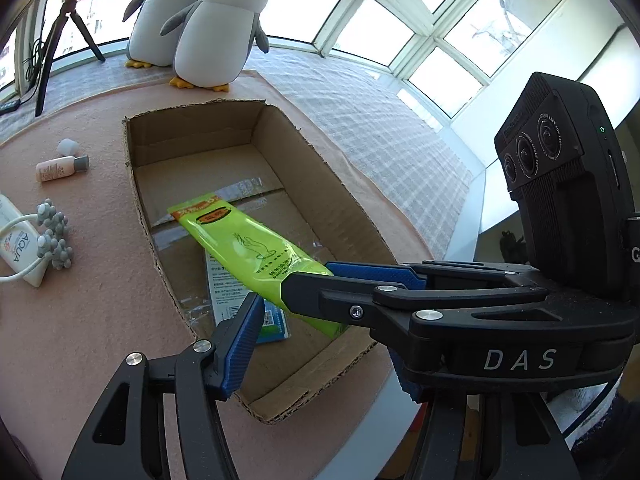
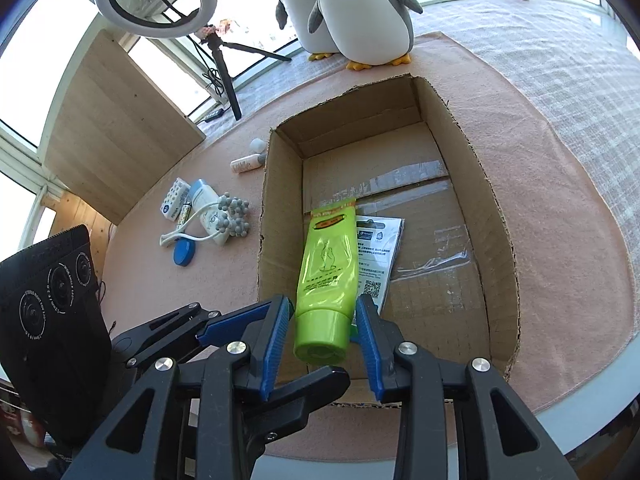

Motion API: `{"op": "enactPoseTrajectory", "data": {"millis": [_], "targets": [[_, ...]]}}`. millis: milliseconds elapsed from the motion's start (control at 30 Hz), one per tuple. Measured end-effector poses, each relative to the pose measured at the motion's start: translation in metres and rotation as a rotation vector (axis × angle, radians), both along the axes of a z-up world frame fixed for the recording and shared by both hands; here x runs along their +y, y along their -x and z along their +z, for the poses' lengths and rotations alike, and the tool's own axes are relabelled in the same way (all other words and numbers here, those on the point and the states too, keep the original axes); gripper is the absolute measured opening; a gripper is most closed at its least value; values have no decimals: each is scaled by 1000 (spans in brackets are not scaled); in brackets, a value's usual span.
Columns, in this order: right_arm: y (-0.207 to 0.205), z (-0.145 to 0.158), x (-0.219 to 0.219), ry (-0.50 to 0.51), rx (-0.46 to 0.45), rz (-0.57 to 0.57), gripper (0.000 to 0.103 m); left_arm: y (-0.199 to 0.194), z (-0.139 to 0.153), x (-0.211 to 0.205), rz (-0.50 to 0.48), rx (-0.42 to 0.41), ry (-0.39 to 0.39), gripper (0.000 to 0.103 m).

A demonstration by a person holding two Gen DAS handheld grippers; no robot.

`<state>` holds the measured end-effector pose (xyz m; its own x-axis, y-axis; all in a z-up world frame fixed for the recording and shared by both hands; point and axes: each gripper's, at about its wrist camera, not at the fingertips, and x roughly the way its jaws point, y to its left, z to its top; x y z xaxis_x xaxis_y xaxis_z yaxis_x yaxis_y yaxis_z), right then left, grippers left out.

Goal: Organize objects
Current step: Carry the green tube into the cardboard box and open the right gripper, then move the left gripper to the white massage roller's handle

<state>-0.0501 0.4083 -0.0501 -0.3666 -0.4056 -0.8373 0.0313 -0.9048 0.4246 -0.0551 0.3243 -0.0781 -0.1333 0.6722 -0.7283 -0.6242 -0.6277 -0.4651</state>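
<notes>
item: green tube, cap end toward the right gripper, crimped tail resting on the floor of the cardboard box near its middle. the tube lies tilted, cap raised over the box's near wall, tail down. the blue pads sit on either side of the tube just above the cap; they look pressed to its sides, so i judge the right gripper to be holding it, most likely lowering it in tail first so it lays flat

item: white leaflet, flat on the box floor, partly under the tube, on its right side

item: left gripper, fingers spread wide, nothing between them; it hangs over the near corner of the box, just beside the right gripper's finger and the tube's cap end, perhaps kept close to steady the box or wait its turn

items outside the box, on the pink mat to the left of the box's left wall: small pink bottle near the far left corner; white aqua bottle with a grey roller massager lying across it; blue round lid; small spotted packet. these appear unsorted as yet

items at the far edge of the mat: two plush penguins, upright, apart from the box
</notes>
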Motion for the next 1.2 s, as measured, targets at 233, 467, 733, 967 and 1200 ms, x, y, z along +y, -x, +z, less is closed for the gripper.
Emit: {"op": "enactPoseTrajectory", "data": {"millis": [233,467,733,967,1200], "targets": [[-1,2,-3,-17,16,-13,45,4,-1,-18,36,-7,1,64],[-4,6,-25,-17,32,19,45,2,-1,-52,82,-11,9,64],[-4,6,-65,-15,35,83,45,1,-5,-109,178,-23,23,64],[-6,2,-94,-4,20,123,45,12,-11,-174,293,-31,48,64],[-10,-2,-113,6,1,131,45,45,-18,-222,401,-41,83,64]]}}
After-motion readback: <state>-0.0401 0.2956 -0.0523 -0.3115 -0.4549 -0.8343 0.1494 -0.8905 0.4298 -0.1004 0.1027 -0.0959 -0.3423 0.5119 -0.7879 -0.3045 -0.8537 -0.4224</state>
